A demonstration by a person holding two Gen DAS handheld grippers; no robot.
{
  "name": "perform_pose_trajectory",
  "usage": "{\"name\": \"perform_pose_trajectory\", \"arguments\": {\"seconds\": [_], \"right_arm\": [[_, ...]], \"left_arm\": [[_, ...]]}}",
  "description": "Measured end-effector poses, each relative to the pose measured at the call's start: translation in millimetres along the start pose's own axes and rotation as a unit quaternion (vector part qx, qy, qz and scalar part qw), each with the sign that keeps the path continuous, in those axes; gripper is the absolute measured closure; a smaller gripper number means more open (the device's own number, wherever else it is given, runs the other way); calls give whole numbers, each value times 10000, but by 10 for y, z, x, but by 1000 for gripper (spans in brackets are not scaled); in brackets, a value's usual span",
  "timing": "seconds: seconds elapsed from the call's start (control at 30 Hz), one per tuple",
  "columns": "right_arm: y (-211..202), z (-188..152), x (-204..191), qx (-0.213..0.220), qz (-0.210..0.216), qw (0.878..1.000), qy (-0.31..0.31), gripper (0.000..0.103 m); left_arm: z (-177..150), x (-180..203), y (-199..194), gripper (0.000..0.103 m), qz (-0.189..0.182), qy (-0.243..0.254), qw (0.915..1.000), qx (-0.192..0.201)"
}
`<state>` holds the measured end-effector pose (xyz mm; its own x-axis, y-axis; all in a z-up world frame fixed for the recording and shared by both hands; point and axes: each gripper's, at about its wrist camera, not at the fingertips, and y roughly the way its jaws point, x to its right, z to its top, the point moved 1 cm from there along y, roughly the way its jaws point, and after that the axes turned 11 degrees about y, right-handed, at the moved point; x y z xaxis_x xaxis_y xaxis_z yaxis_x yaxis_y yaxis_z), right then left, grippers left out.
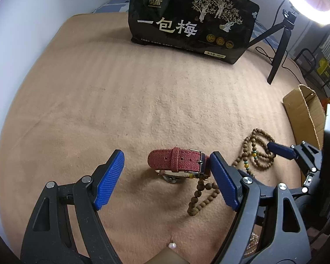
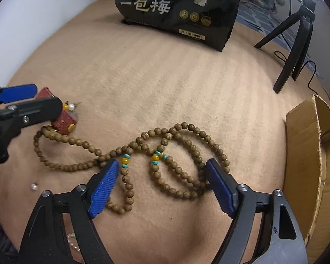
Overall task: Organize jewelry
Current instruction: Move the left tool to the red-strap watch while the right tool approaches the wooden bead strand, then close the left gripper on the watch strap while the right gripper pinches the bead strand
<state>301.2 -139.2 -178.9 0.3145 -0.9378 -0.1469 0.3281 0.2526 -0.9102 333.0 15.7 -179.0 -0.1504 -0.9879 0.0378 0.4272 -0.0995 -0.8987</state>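
Between L fingers [image 1: 167, 171]: red watch strap [image 1: 178, 160], lengthwise left-right

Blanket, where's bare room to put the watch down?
Free: the wide blanket stretch between the black bag and the watch. Crowded: the near right, with beads, pearl and box.
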Motion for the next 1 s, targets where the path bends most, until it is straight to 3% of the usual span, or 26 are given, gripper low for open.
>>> {"name": "perform_pose_trajectory", "arguments": {"seconds": [0.27, 0.47, 0.77, 0.87, 1.0], "right_arm": [[0, -14, 10, -1, 93, 10000, -11, 22], [-2, -12, 15, -27, 88, 10000, -38, 22], [3, -15, 9, -22, 75, 10000, -44, 22], [1, -16, -5, 0, 41, 10000, -73, 22], [-22, -28, -12, 25, 64, 10000, -44, 25]], "left_arm": [[-18, 96, 76, 21, -212, 100, 9997, -63], [-31, 206, 16, 21, -72, 361, 9993, -8], [-27, 107, 54, 22, -39, 195, 9998, -73], [-44, 101, 87, 38, -179, 178, 9996, -158], [-43, 128, 75, 42, -178, 234, 9995, -152]]}}
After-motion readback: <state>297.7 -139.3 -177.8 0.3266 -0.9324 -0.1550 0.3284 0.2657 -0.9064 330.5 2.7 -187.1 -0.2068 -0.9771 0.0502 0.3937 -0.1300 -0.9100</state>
